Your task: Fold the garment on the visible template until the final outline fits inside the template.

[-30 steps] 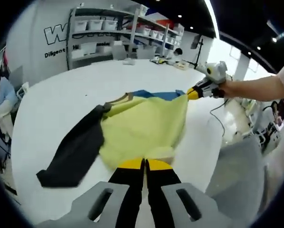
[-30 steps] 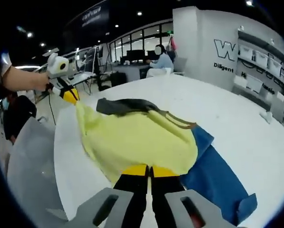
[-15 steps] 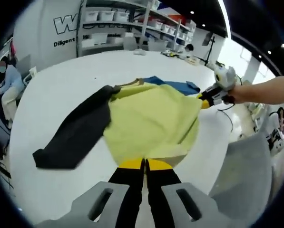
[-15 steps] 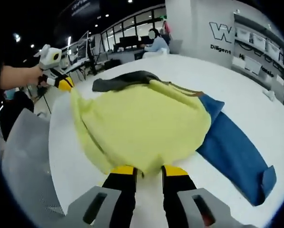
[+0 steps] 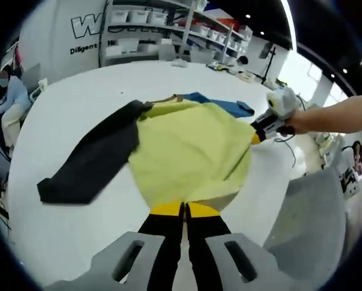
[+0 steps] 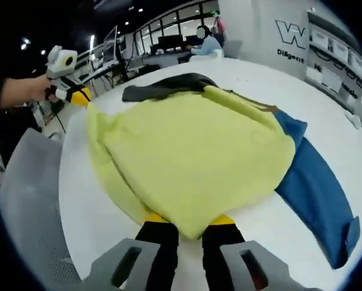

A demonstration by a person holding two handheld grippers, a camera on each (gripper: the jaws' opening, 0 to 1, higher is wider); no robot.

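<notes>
— Left gripper: how is it held?
— Clamped on the garment hem, so the yellow panel is kept taut.
— Right gripper?
— Jaws parted; hem draped over them. Garment is spread on the white table, sleeves outstretched.

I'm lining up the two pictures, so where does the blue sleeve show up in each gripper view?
Left gripper view: the blue sleeve pokes out past the far edge of the yellow body, just above centre.
Right gripper view: the blue sleeve runs down the right side toward the lower right.
Shared landmark: the black sleeve.
</notes>
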